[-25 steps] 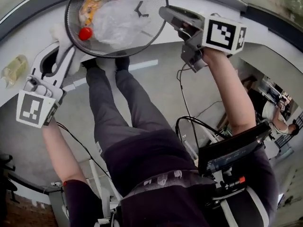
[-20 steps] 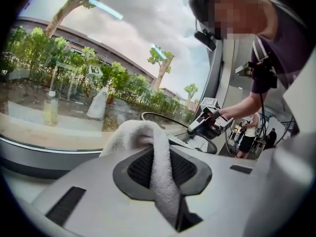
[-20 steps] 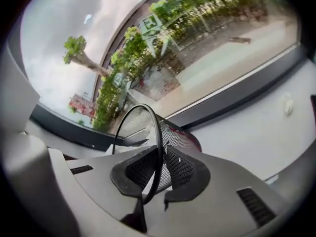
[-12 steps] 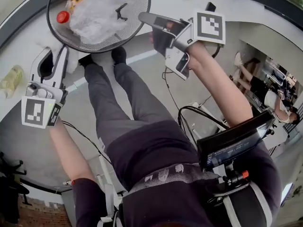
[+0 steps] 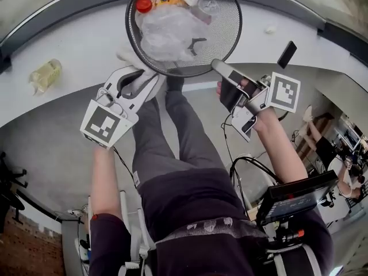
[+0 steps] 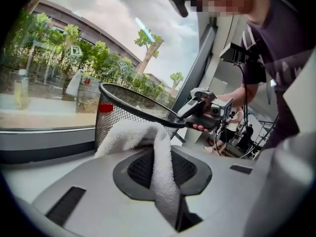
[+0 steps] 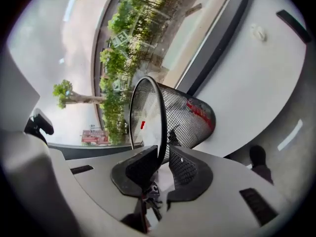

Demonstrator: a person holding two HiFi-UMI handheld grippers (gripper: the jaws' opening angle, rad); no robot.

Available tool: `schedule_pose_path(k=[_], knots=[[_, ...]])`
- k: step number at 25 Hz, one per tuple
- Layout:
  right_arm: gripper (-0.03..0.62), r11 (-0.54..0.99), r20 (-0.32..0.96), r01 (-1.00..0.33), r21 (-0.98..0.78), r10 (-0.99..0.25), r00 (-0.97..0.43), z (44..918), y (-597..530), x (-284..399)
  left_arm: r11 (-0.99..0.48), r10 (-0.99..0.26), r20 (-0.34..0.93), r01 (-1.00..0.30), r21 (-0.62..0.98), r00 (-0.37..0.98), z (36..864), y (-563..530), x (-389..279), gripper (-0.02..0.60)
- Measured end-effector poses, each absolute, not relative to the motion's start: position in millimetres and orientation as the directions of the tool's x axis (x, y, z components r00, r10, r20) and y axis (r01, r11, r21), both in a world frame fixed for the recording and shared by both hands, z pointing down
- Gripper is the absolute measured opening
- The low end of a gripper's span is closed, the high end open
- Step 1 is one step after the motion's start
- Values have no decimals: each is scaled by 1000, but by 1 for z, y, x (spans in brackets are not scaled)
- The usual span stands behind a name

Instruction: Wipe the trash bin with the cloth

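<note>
Beside the trash bin (image 5: 231, 22), left gripper (image 5: 141, 79) clamps the cloth (image 6: 162, 174)

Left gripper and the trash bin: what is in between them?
The white cloth, pinched in the left gripper, lies between it and the trash bin's mesh wall. The left gripper view shows it best.

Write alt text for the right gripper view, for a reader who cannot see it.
The right tongs, whose jaws have just been closing, clamp the wire rim of a black mesh trash bin, one jaw inside and one outside. The bin sits on a white counter by a window.
</note>
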State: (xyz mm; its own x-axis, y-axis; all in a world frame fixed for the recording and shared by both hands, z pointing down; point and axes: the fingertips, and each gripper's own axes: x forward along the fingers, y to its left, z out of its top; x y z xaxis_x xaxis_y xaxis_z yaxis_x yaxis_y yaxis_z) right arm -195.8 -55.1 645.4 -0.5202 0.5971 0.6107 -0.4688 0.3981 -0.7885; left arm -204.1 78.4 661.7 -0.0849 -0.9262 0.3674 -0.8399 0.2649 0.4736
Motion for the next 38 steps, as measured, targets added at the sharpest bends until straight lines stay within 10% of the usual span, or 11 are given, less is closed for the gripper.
schedule_pose_path(k=[13,18,25,38], knots=[[118,799,702,70,-597,563,-437,634,-105,-295,296,-920,374,-827,478,-113,650,86,-217,55],[72,790,731,-41,-611,544,-413,642,-105,-285,409,-899,353,-782,470,-258,643,107,-250,55],[72,489,717,-530,-693,539,-442,652,-99,-202,459,-888,253,-780,425,-384,627,111,-279,55],[58,37,525,-660,-750,639,-561,650,-18,-165,208,-944,324,-870,448,-59,648,67,-192,55]])
